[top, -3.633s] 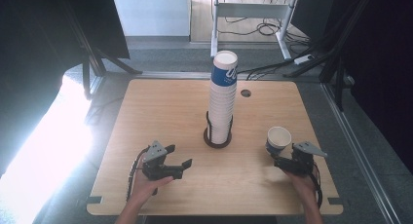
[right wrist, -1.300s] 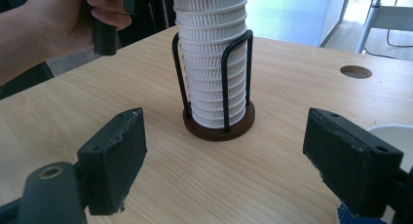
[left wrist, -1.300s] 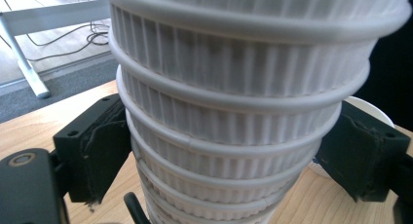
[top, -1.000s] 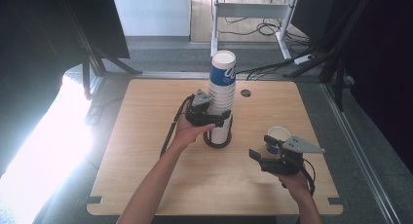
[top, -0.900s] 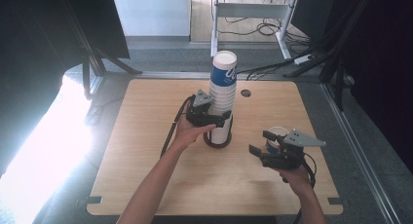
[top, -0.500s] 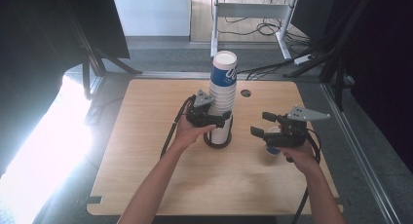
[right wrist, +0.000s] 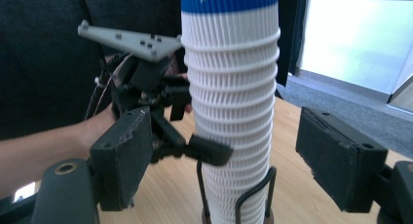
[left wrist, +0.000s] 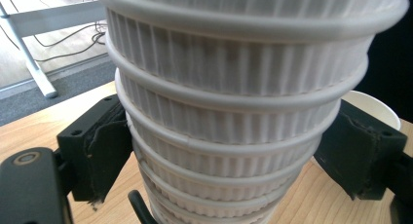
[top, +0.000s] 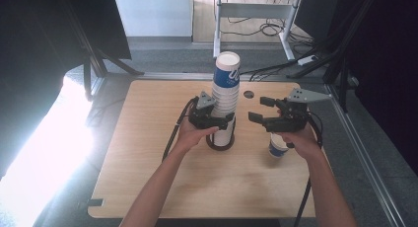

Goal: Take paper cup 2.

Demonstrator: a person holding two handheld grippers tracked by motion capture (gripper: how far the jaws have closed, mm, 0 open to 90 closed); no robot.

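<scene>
A tall stack of ribbed white paper cups [top: 226, 96], blue-printed at the top, stands in a black wire holder [top: 220, 144] mid-table. My left gripper [top: 222, 122] is shut on the stack's lower part; both pads press on the ribbed stack [left wrist: 234, 112]. My right gripper [top: 260, 109] hovers to the right of the stack, open. Its jaws have just been closing, and the stack [right wrist: 234, 97] stands beyond them, untouched by its pads [right wrist: 341, 156]. A single white cup [top: 277, 148] sits on the table under the right hand.
A small dark hole [top: 249, 94] lies in the wooden tabletop [top: 148, 177] behind the stack. A white desk frame [top: 256, 10] and cables stand beyond the far edge. Bright glare covers the floor at the left.
My right gripper has risen from beside the single cup and moved left toward the stack; the cup stays on the table. The left gripper, earlier at the front left, now holds still on the stack.
</scene>
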